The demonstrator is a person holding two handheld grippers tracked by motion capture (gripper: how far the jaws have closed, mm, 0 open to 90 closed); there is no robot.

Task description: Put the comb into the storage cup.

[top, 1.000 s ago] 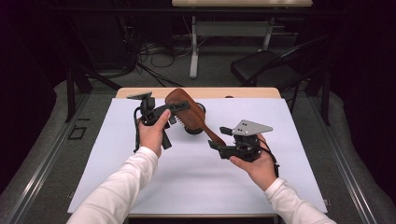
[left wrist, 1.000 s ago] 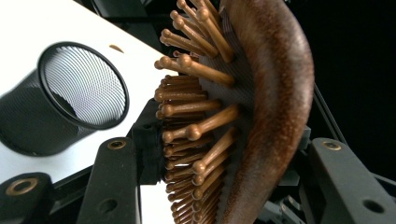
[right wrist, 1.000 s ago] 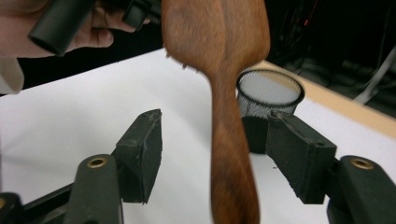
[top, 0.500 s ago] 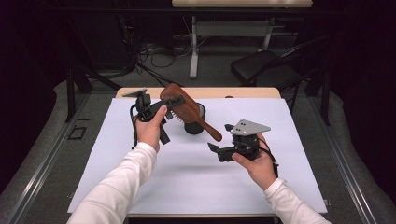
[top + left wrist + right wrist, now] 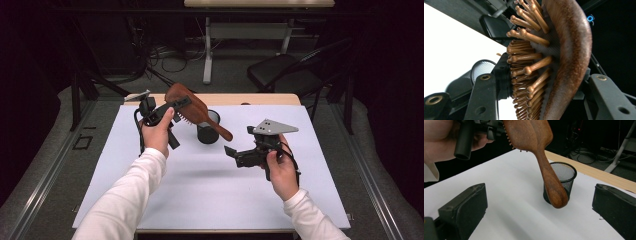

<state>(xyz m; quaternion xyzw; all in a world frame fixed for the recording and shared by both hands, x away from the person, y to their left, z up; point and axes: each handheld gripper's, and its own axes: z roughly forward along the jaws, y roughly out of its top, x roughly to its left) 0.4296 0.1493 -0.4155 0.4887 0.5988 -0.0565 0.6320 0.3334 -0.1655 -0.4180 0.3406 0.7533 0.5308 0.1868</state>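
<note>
Jaws on the left gripper (image 5: 172,107) are clamping the brush (image 5: 192,107) by its head, in the air, handle hanging over the cup (image 5: 207,131). Right gripper (image 5: 232,152) jaws have just been opening, nothing between them. Next, I'm guessing: lowering the handle in (needs lining up).

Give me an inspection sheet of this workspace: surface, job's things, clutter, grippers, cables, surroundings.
Surface: white sheet over a wooden table.
Job's things: brown wooden paddle hairbrush held in the air, handle slanting down above a black wire-mesh cup standing upright on the sheet.
Clutter: nothing seen.
Grippers: left gripper shut on the brush head, bristles between its jaws in the left gripper view; right gripper open, its jaws have just been opening, nothing between them.
Cables: one trailing from each gripper; a tangle on the floor behind.
Surroundings: dark room, black chair, table leg.
</note>
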